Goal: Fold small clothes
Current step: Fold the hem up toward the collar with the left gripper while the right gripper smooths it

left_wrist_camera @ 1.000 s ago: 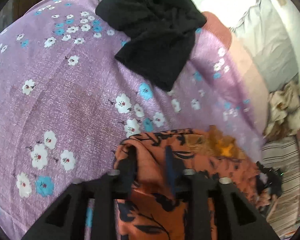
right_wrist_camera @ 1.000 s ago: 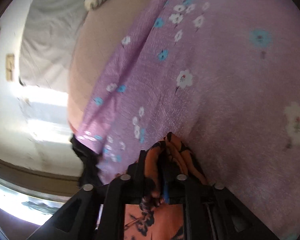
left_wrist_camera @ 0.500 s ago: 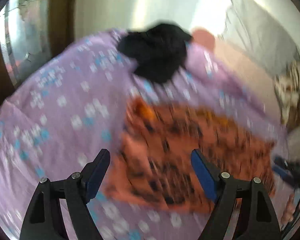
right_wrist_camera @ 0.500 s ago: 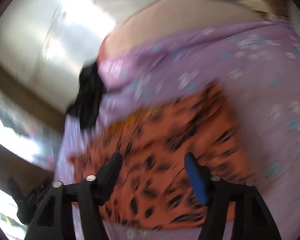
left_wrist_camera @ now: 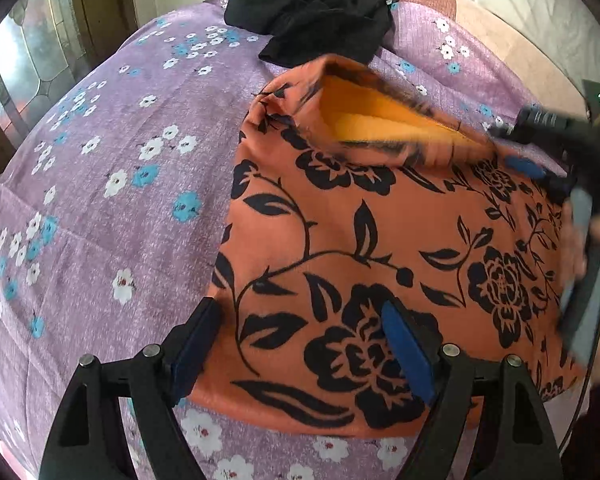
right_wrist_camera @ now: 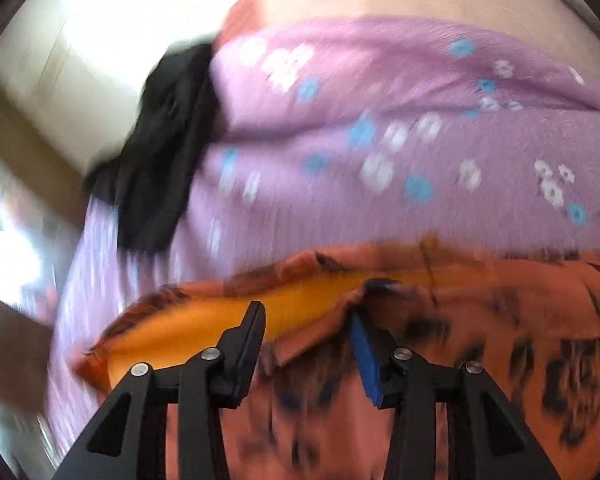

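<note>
An orange garment with black flowers [left_wrist_camera: 360, 248] lies spread on the purple flowered bedsheet [left_wrist_camera: 120, 160]; its far edge gapes and shows a yellow-orange lining [left_wrist_camera: 372, 120]. My left gripper [left_wrist_camera: 300, 336] is open and empty just above the garment's near edge. My right gripper [right_wrist_camera: 306, 324] is open over the gaping edge [right_wrist_camera: 204, 328], its blue-padded finger against a fold; it also shows in the left wrist view [left_wrist_camera: 540, 160] at the garment's right side, blurred.
A crumpled black garment [left_wrist_camera: 320, 8] lies at the far end of the sheet, also in the right wrist view [right_wrist_camera: 160, 140]. A pink mattress edge [left_wrist_camera: 500, 32] and a window [left_wrist_camera: 24, 68] border the bed.
Both grippers let go of the orange garment and opened. It now lies flat on the sheet. Both grippers pulled back, and the right one moved to the gaping far edge.
</note>
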### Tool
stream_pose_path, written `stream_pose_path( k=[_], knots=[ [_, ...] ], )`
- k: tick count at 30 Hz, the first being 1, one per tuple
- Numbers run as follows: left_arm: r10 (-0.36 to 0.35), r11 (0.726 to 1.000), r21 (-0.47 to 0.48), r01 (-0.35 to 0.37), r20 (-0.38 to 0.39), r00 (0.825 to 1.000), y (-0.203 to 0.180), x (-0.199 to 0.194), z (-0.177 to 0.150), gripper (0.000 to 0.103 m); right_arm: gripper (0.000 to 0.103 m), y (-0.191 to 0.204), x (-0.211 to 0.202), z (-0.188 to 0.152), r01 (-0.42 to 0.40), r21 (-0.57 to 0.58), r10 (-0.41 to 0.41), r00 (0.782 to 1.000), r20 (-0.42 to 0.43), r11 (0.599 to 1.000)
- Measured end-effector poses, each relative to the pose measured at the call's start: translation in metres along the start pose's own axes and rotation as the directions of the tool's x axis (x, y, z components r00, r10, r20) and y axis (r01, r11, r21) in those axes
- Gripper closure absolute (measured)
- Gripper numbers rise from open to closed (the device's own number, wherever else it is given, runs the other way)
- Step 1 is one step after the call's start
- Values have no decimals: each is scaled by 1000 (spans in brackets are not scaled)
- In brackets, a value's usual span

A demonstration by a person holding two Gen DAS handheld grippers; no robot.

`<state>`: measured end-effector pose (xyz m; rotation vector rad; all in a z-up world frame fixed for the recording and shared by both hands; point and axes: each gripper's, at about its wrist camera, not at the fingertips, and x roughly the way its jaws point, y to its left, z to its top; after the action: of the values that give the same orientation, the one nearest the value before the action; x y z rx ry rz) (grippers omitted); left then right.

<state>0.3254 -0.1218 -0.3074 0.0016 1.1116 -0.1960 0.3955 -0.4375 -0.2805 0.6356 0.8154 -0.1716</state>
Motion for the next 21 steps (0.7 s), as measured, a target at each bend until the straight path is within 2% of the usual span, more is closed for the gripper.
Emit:
stream_pose_path(
  k=[3, 6, 11, 13, 15, 16, 18, 21],
  knots=[
    [1, 1000, -10, -1, -4, 1000, -1, 4, 6, 20, 57, -23, -26, 16, 4, 76, -11, 996, 89, 997],
    [-7, 1000, -18, 6, -13, 1000, -3, 3, 8, 20, 57, -51, -57, 12, 62, 50, -68, 991, 114, 997],
    [-18, 999, -35, 18, -3, 1000, 3, -13, -5, 20, 57, -113, -89, -3, 175, 90, -184, 978, 95, 980],
    [-3, 1000, -13, 3, 1, 1000, 4, -16, -10, 20, 57, -137, -82, -4, 219, 139, -228, 973, 47, 966],
    [19, 1000, 14, -19, 6, 1000, 1, -17, -15, 18, 57, -151, -68, -5, 230, 166, -237, 971, 19, 959],
    [25, 999, 20, -26, 4, 1000, -1, -16, -14, 18, 57, -150, -65, -4, 247, 158, -256, 966, 42, 956],
    [25, 1000, 15, -25, -3, 1000, -2, -13, -13, 17, 54, -133, -62, 1, 304, 120, -310, 950, 34, 945],
    [8, 1000, 0, -8, -12, 1000, 1, -12, -8, 17, 54, -88, -54, 3, 234, 7, -234, 971, 45, 972]
  ],
)
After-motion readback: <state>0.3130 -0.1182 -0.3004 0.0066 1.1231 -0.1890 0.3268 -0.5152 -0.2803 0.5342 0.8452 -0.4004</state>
